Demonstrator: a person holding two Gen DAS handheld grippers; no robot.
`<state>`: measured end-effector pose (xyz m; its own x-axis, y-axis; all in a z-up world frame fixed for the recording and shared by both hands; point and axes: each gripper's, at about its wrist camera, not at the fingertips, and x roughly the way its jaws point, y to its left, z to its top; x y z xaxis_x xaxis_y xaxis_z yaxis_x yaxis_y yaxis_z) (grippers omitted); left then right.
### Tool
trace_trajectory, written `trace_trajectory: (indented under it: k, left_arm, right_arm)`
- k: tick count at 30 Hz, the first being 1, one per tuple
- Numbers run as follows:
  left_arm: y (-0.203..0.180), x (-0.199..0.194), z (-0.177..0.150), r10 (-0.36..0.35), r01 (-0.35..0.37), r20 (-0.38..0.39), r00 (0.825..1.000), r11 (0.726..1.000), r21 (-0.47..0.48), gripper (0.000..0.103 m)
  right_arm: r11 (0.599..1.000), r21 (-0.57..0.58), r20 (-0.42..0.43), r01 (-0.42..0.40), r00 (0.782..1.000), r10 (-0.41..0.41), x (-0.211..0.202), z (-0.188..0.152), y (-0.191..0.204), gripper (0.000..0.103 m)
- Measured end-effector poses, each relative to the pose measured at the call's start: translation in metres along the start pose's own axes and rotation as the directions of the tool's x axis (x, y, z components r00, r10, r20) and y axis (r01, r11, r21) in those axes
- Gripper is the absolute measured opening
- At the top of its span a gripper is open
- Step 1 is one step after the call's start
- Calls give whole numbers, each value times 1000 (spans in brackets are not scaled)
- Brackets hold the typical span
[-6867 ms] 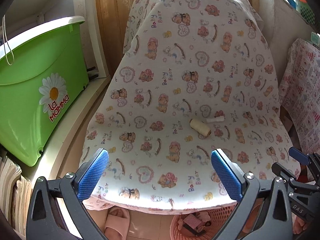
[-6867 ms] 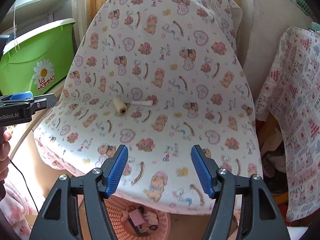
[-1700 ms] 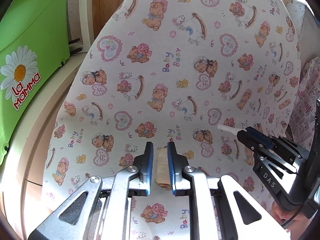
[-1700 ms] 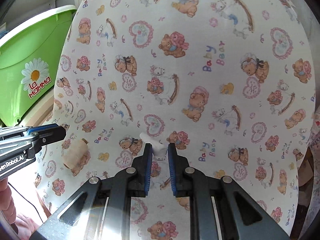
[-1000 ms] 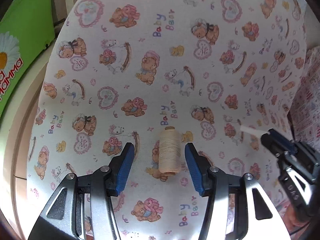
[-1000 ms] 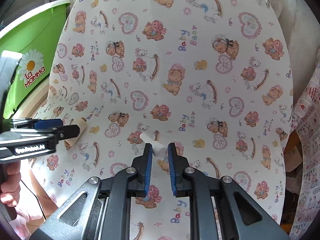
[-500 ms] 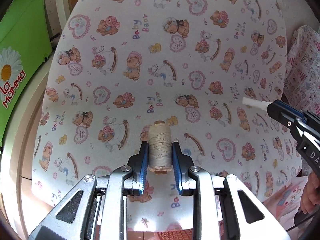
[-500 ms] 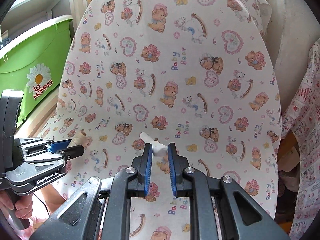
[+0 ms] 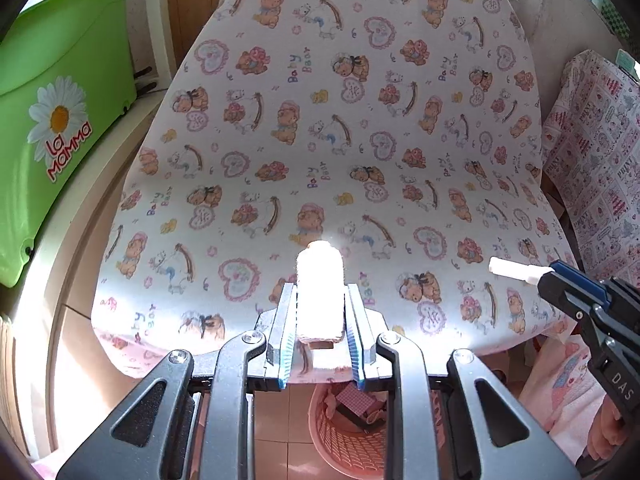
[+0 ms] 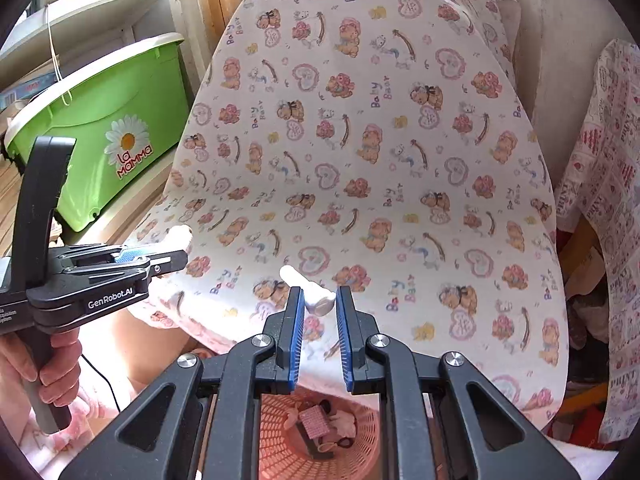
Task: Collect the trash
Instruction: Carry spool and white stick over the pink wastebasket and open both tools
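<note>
Gripping a cream spool of thread (image 9: 320, 292) between its blue pads, the left gripper (image 9: 321, 334) hangs over the front edge of the teddy-bear-print cloth (image 9: 360, 140) — directly above the pink woven plastic basket (image 9: 352, 436). The right gripper (image 10: 318, 340) is clenched on a small white plastic tube (image 10: 310, 292), likewise above that basket — a lime-green plastic tub (image 10: 108, 128) stands well left.
</note>
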<state>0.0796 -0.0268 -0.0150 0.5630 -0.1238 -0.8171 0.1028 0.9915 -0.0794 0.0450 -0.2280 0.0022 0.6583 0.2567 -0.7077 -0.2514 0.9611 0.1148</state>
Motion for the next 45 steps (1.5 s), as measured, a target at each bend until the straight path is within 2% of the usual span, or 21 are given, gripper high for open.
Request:
trace_trajectory:
  k: [5, 9, 14, 17, 23, 25, 28, 31, 33, 36, 41, 45]
  left_arm:
    - [-8, -12, -18, -15, 15, 0, 1000, 1000, 24, 22]
    - [-17, -22, -29, -34, 34, 6, 999, 999, 38, 22]
    - [-23, -14, -46, -66, 68, -79, 995, 998, 19, 22]
    - [-28, 2, -58, -65, 67, -149, 987, 998, 3, 22]
    - [-37, 43, -79, -76, 73, -293, 953, 997, -20, 22]
    - [-39, 57, -87, -70, 64, -339, 938, 998, -28, 22]
    - [-42, 75, -100, -101, 81, -410, 906, 995, -64, 22]
    - [-43, 89, -111, -77, 53, -450, 890, 997, -64, 22]
    - [-44, 99, -117, -65, 43, -474, 878, 997, -57, 22]
    - [-45, 115, -124, -76, 46, -517, 852, 996, -71, 22]
    - [-53, 136, -126, -50, 38, -546, 837, 999, -32, 22]
    - [-44, 156, -138, -32, 18, -602, 798, 999, -30, 22]
  right_arm:
    - [999, -29, -10, -34, 999, 34, -16, -21, 17, 17]
    - [998, -8, -31, -63, 998, 62, -23, -34, 23, 17]
    - [993, 25, -135, -112, 984, 114, -11, -51, 23, 17]
    - [993, -9, -211, -120, 971, 115, 6, -60, 30, 17]
    - [999, 16, -366, -52, 929, 54, 51, -87, 25, 17]
    - [1000, 0, -401, -18, 916, 17, 65, -96, 23, 17]
    - [1000, -5, -453, 18, 891, -18, 89, -108, 17, 17]
    - [998, 13, -509, 68, 859, -52, 111, -124, 7, 18]
    - [995, 41, -545, 88, 837, -51, 125, -134, -1, 18]
    - [993, 50, -576, 106, 815, -58, 142, -147, -5, 18]
    - [988, 102, -603, 120, 797, -35, 167, -156, -7, 18]
    - [975, 169, -638, 147, 770, -5, 182, -171, -19, 18]
